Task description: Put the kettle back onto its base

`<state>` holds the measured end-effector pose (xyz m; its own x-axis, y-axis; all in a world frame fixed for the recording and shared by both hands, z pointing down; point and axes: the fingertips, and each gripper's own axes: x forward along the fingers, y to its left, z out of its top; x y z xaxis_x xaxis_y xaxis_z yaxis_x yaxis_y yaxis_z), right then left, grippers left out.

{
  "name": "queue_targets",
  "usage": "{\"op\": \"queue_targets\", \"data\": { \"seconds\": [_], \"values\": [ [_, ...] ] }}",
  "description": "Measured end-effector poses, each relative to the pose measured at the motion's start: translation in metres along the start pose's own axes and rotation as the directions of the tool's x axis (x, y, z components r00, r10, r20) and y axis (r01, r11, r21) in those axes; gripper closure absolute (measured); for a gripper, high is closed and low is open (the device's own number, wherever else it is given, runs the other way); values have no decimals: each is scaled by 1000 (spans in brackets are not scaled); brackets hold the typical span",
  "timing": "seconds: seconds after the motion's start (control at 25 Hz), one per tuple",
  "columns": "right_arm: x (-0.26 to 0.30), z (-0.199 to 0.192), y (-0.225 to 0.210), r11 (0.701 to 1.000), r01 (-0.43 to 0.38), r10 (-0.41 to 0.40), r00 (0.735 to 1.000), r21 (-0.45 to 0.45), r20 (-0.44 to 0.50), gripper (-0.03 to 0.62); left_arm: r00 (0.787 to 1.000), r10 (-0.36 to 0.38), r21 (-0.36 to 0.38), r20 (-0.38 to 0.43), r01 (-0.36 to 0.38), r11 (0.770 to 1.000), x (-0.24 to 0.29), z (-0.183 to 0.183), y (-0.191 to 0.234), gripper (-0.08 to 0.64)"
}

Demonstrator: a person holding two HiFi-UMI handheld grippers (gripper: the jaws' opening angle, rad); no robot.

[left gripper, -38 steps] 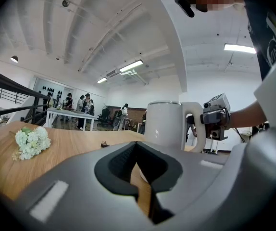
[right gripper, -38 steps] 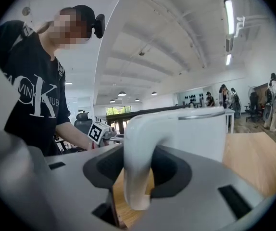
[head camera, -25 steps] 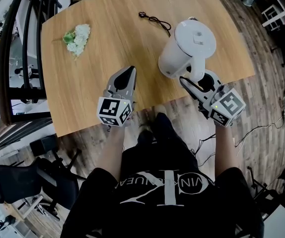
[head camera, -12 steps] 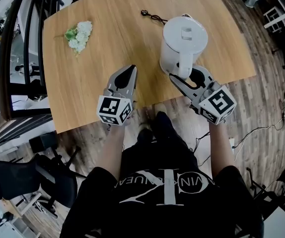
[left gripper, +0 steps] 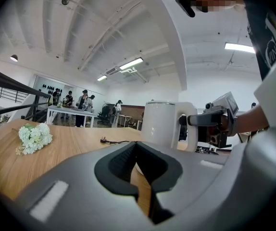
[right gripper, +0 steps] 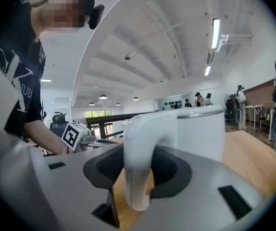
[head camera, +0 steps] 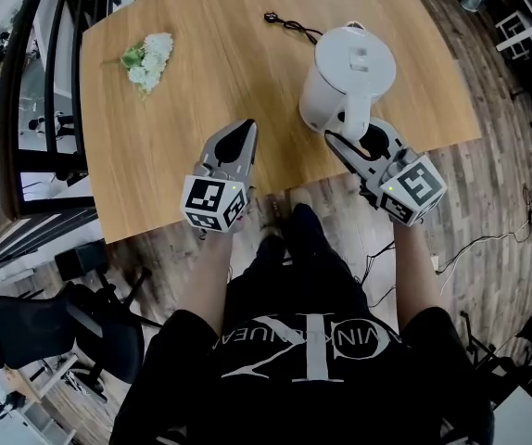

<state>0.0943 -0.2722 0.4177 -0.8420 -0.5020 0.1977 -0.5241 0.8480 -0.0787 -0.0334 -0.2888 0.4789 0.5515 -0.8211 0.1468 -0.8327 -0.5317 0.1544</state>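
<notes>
Surface: light wooden surface (head camera: 183, 91); no base visible.
Right jaws: right gripper (head camera: 357, 137) grasping the handle of the white plastic kettle (head camera: 348, 82), which sits between them.
Left jaws: left gripper (head camera: 245, 130) clenched, empty.
Change: kettle has tipped slightly since a moment ago; placement is probably unfinished.

You're in a big open-plan office or lab hall: white vaulted ceiling (left gripper: 104, 28) with strip lights (right gripper: 215, 27), plank floor (head camera: 488, 174), a black railing (left gripper: 13, 81) beyond the wooden table's (head camera: 201, 72) left edge, an office chair (head camera: 44, 336), and people (left gripper: 84, 102) around far worktables.
</notes>
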Motion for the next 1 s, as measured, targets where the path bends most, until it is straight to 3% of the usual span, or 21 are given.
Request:
{"op": "queue_targets", "data": {
  "seconds": [0.48,1.0],
  "values": [
    [-6,-8,-5,992,116,-118,992,39,52,416,1000,-22,0,1,22,1000,-4,-2,-7,551],
    [-31,-12,-1,981,178,-183,981,83,65,391,999,-49,16,23,48,999,-11,7,-12,551]
  ]
}}
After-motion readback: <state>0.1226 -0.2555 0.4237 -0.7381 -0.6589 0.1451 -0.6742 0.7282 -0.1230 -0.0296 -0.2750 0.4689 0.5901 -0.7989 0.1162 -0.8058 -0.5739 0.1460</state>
